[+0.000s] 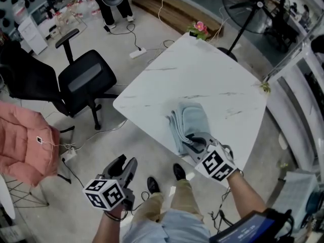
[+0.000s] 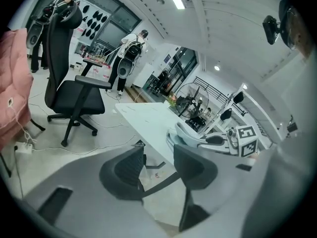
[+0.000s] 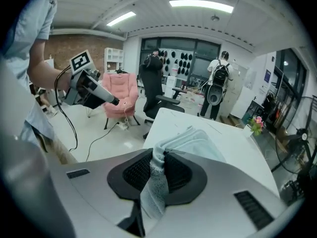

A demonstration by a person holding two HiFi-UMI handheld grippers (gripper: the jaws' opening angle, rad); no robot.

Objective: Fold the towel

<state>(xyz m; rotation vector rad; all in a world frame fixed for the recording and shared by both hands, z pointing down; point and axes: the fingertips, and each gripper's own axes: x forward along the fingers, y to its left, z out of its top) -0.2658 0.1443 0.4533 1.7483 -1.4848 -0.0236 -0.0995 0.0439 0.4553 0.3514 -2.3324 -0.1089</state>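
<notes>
A light blue towel [image 1: 188, 121] lies folded in layers on the white marble table [image 1: 202, 70], near its front edge. My right gripper [image 1: 195, 142] is shut on the towel's near edge. In the right gripper view a strip of towel [image 3: 198, 142] is pinched between the pads of that gripper [image 3: 157, 171] and hangs down below them. My left gripper [image 1: 126, 165] hangs off the table to the left, over the floor. Its jaws stand open with nothing between them [image 2: 161, 168]. The left gripper view also shows the towel [image 2: 190, 134] and the right gripper [image 2: 220, 140].
A black office chair [image 1: 83, 82] stands left of the table and a pink chair [image 1: 23, 140] at the far left. Cables and a power strip [image 1: 137, 52] lie on the floor. Flowers [image 1: 200, 28] sit at the table's far corner, with a standing fan [image 1: 253, 9] behind.
</notes>
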